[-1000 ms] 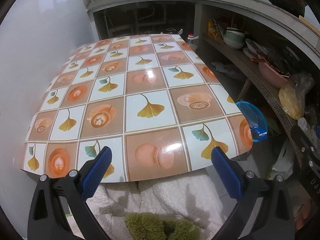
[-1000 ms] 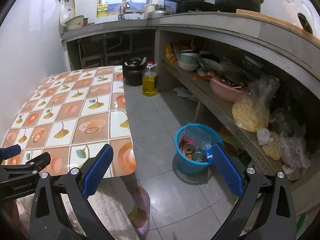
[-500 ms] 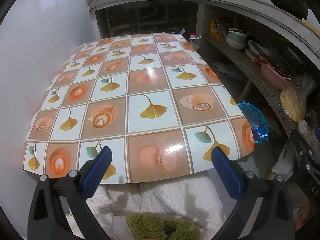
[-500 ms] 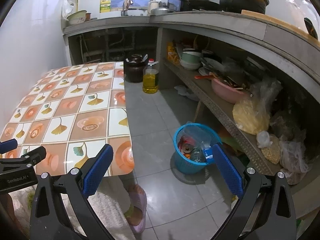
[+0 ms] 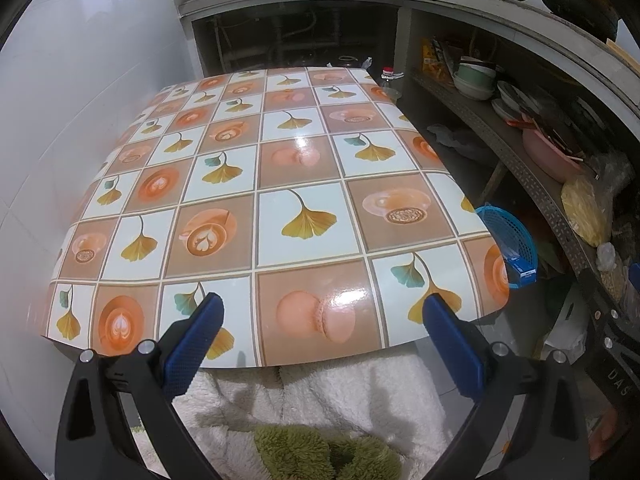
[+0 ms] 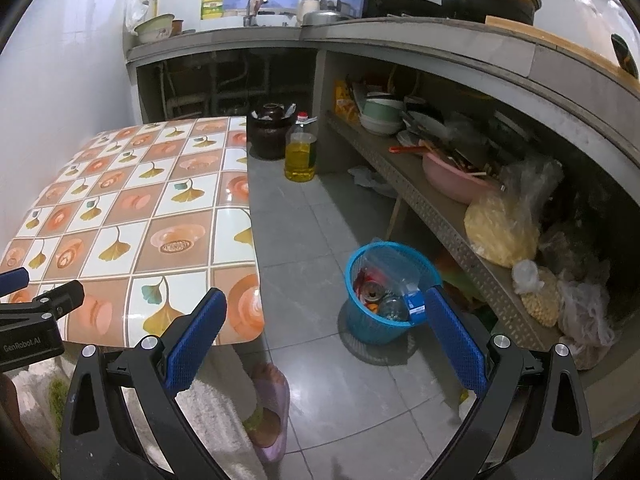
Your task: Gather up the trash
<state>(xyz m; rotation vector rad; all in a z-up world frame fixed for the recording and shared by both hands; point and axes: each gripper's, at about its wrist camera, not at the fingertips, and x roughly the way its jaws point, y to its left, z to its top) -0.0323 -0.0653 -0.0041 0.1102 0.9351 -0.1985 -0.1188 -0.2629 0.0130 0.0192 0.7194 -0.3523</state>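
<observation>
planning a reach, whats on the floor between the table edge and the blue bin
Bare grey floor tiles lie between the table and the blue bin, as the right wrist view shows.

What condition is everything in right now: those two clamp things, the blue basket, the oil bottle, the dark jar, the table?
Left gripper: open, holding nothing, above the table's near edge.
Right gripper: open, holding nothing.
Blue basket: upright on the floor, partly filled with trash.
Oil bottle: upright, capped, about half full.
Dark jar: upright on the floor.
Table: nothing lying on its patterned cloth.
</observation>
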